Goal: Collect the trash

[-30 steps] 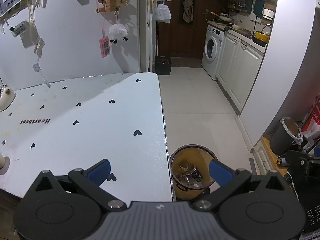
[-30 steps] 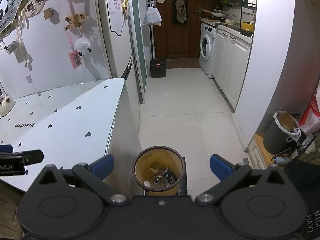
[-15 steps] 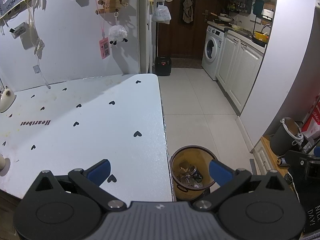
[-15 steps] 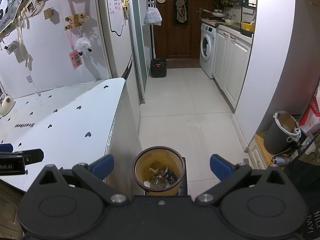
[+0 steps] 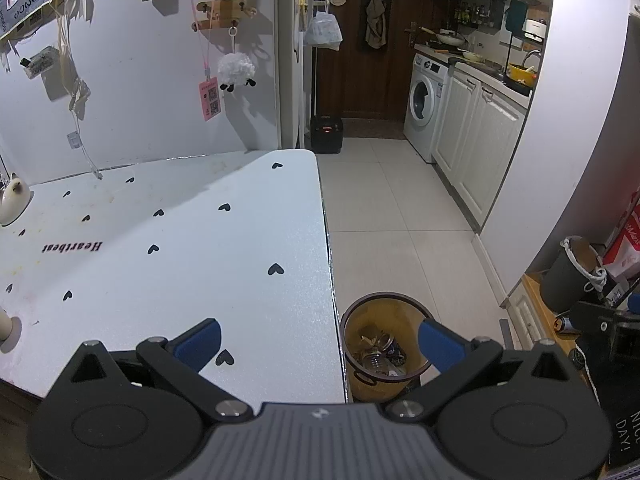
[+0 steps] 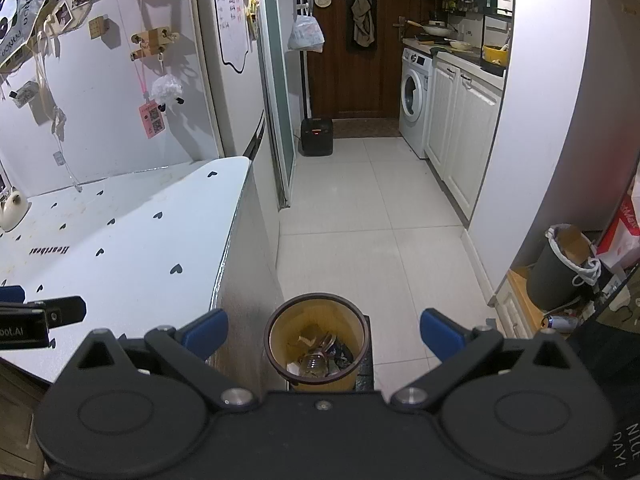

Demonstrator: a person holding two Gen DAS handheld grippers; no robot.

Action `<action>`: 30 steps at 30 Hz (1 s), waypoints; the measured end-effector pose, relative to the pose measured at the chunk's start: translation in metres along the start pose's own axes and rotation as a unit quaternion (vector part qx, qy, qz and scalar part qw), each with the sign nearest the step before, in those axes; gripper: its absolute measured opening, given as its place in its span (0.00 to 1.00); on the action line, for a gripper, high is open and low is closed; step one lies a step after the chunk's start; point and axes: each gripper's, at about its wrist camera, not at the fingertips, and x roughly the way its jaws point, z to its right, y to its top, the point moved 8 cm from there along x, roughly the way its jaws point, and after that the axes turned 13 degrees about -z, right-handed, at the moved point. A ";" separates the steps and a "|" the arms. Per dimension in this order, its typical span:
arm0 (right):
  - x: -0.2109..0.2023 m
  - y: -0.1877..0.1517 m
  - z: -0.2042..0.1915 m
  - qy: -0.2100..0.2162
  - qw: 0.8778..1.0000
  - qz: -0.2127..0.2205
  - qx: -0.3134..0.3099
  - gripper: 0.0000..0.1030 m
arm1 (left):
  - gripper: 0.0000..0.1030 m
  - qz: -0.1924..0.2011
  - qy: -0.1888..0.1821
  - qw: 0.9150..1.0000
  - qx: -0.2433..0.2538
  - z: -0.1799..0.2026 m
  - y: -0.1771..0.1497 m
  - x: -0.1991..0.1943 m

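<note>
A yellow trash bin (image 5: 362,388) with a dark rim stands on the floor beside the table's right edge; crushed cans and paper scraps (image 5: 378,354) lie inside it. My left gripper (image 5: 319,342) is open and empty, hovering over the table's near right corner and the bin. In the right wrist view the same bin (image 6: 280,336) sits straight below my right gripper (image 6: 323,330), which is open with nothing between its blue-tipped fingers. The trash (image 6: 320,358) fills the bin's bottom. The left gripper's tip (image 6: 44,314) shows at the left edge of that view.
The white table (image 5: 180,248) with black heart prints carries a small white teapot (image 5: 14,200) at its far left. A dark grey bucket (image 5: 568,280) stands at the right by a wall. White cabinets (image 6: 460,128) and a washing machine (image 6: 414,102) line the tiled corridor.
</note>
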 end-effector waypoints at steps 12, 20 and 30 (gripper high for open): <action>0.000 0.000 -0.001 0.000 1.000 0.000 0.001 1.00 | 1.00 0.002 0.000 1.000 0.001 0.000 0.001 -0.003; 0.000 -0.001 -0.001 -0.001 1.000 0.000 0.000 1.00 | 1.00 0.002 0.000 1.000 0.001 0.000 0.001 -0.003; 0.000 -0.001 -0.001 0.000 1.000 0.001 0.000 1.00 | 1.00 0.003 -0.001 1.000 0.003 0.001 0.002 -0.004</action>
